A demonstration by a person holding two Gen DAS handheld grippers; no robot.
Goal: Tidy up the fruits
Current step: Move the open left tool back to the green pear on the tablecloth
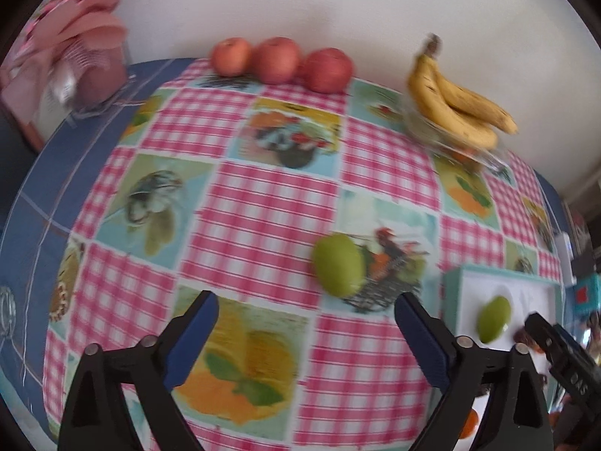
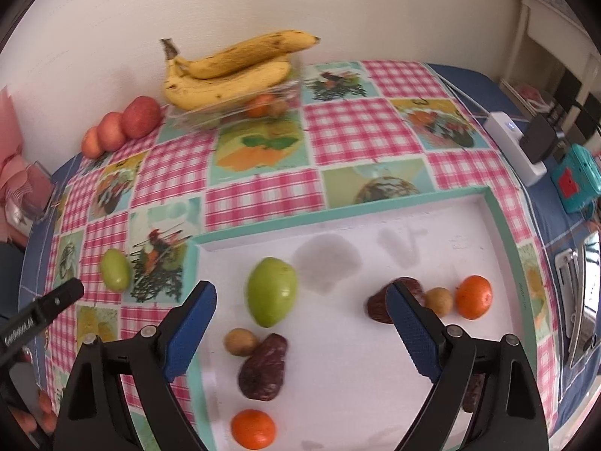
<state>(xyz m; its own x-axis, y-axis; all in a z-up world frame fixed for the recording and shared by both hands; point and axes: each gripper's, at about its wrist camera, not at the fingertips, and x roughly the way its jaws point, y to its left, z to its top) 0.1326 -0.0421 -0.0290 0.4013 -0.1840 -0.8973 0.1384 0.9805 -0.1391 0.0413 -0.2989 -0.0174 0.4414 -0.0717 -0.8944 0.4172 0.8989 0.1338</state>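
A green fruit (image 1: pixel 340 265) lies on the patterned tablecloth just ahead of my open left gripper (image 1: pixel 306 319), nothing between its fingers; the same fruit (image 2: pixel 115 269) shows at the left of the right wrist view. My right gripper (image 2: pixel 300 310) hangs open above a white tray (image 2: pixel 413 357) with a teal rim. On the tray lie a second green fruit (image 2: pixel 271 291), two oranges (image 2: pixel 473 297) (image 2: pixel 252 428), two small brown fruits (image 2: pixel 240 342) (image 2: pixel 440 300) and dark red dates (image 2: pixel 263 368) (image 2: pixel 379 302). The tray (image 1: pixel 526 293) also appears at the right of the left wrist view.
Three red apples (image 1: pixel 281 60) line the wall at the back. A clear container (image 2: pixel 233 111) carries bananas (image 2: pixel 233 71) and small fruits. A pink item in a clear stand (image 1: pixel 86 75) sits back left. A white power strip (image 2: pixel 514 146) and teal device (image 2: pixel 574 180) lie right.
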